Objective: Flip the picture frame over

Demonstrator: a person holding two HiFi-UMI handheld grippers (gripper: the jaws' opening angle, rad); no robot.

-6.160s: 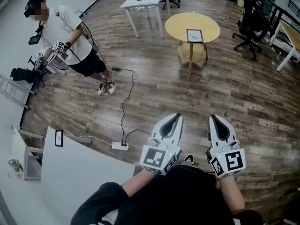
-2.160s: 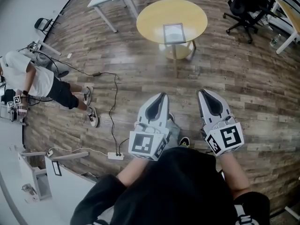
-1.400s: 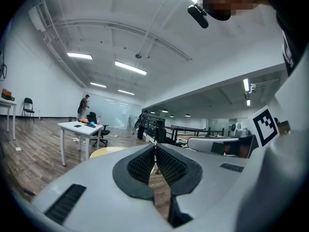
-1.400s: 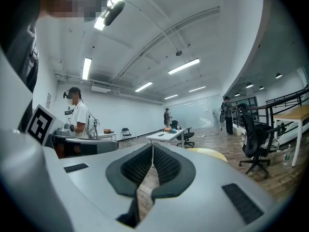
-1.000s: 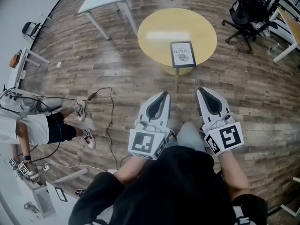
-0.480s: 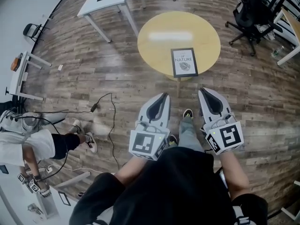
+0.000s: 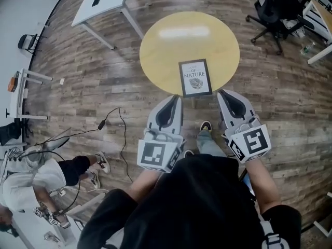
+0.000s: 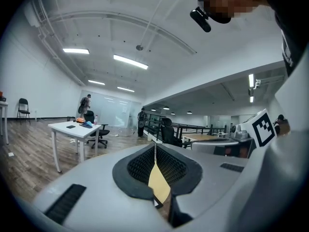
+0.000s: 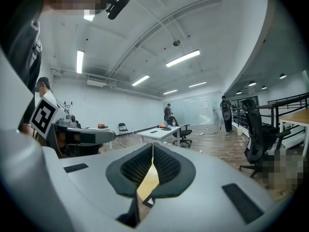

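Observation:
A black picture frame (image 7: 195, 78) lies face up, its leaf print showing, on the near side of a round yellow table (image 7: 161, 35). In the head view my left gripper (image 7: 175, 97) is held just short of the table's near edge, left of the frame. My right gripper (image 7: 224, 93) is at the frame's near right corner. Both are shut with nothing between the jaws. In the left gripper view the left gripper (image 8: 154, 146) shows only a strip of yellow tabletop through the slit behind its closed tips. The right gripper (image 9: 152, 146) shows the same in the right gripper view.
A white desk (image 7: 101, 4) stands at the far left and a black office chair (image 7: 275, 7) at the far right. A cable (image 7: 120, 123) runs across the wooden floor. Another person (image 7: 31, 178) crouches at the lower left. My foot (image 7: 206, 125) is near the table's base.
I have walked up to the round table, so the table and frame now lie right before the gripper tips. Both grippers stayed shut and side by side.

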